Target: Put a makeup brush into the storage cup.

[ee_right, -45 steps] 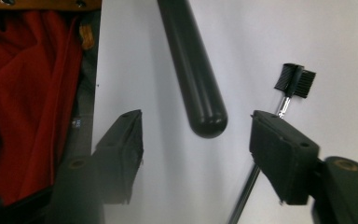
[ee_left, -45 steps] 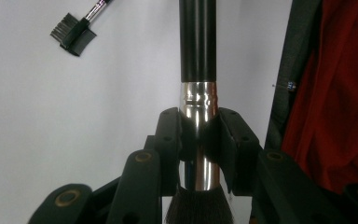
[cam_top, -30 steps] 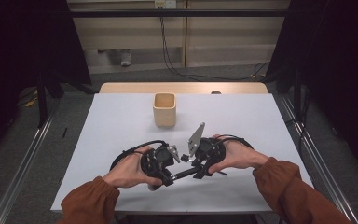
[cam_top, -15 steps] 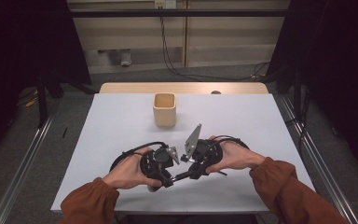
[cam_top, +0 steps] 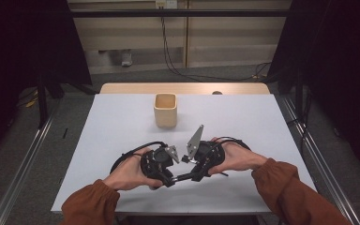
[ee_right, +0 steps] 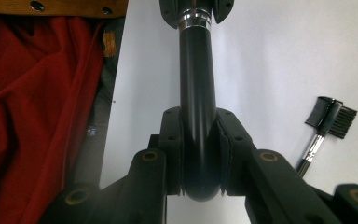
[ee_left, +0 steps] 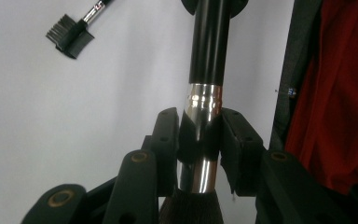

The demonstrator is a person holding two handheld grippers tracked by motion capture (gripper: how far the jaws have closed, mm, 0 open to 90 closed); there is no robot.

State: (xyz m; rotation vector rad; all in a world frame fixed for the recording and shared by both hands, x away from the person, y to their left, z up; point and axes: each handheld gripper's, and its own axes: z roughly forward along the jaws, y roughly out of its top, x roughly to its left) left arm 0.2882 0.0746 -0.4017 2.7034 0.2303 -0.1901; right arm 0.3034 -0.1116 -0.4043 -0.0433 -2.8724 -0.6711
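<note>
Since the earlier frame: my right gripper [cam_top: 193,172] has just been closing, jaws now clamped on the black handle end of the makeup brush [ee_left: 206,56]. My left gripper [cam_top: 168,177] pinches its silver ferrule [ee_left: 201,116]. Brush: low centre of the high view, above the desk [cam_top: 122,117], long axis running gripper to gripper. Holder cup [cam_top: 165,110] lies toward upper centre.

Black makeup brush [ee_left: 207,60] — silver ferrule, level

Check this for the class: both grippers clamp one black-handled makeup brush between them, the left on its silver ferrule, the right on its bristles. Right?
Not quite. The right gripper clamps the black handle end of the makeup brush, as the right gripper view shows. The left gripper does clamp the ferrule.
</note>
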